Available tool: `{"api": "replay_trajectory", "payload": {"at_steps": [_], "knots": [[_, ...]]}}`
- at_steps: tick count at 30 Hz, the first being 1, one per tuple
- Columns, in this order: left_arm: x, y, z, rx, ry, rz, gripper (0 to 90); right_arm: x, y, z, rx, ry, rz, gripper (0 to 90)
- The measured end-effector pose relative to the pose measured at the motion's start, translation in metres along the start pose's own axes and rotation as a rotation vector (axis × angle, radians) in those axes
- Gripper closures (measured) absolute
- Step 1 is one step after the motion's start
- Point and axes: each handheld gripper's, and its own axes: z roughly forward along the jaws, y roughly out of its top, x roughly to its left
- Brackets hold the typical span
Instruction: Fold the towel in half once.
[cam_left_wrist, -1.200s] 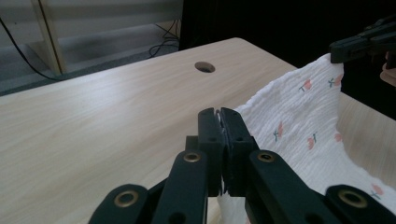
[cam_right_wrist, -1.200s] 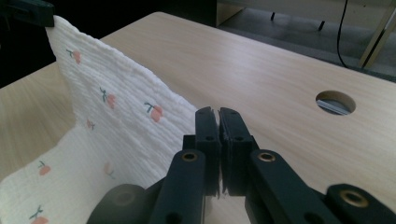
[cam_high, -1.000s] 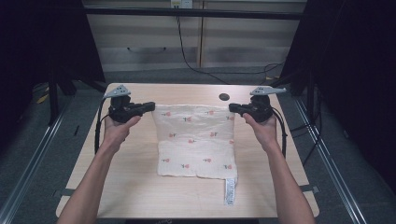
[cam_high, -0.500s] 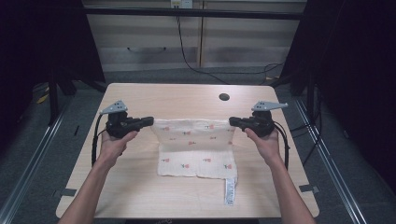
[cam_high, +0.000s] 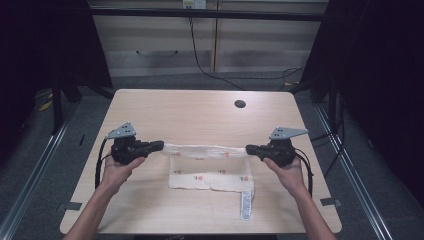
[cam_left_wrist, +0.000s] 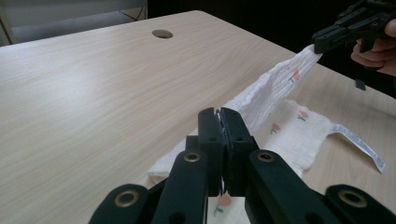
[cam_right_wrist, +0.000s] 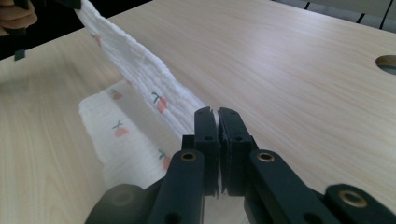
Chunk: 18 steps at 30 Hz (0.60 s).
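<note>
A white cloth with small red fruit prints is stretched between my two grippers, its far edge lifted and its near part lying on the table. My left gripper is shut on the cloth's left corner, jaws pressed together on the fabric. My right gripper is shut on the right corner. The cloth runs taut from my left jaws up to the other gripper. In the right gripper view the cloth rises toward the far hand. A white label strip hangs off the near right corner.
The light wooden table has a round cable hole at the back right. Cabinets and cables stand behind the table, metal floor rails run along both sides.
Both grippers have drawn the held cloth edge toward the person, folding the far half over the near half; the visible cloth is now a narrower band.
</note>
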Motion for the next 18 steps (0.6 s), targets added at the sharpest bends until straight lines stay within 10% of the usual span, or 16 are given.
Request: {"api": "replay_trajectory", "payload": {"at_steps": [18], "knots": [[-0.015,-0.053,0.019,0.173,-0.013,0.007,88.1,0.012,-0.055,0.013,0.156,0.031,0.02,85.8]]}}
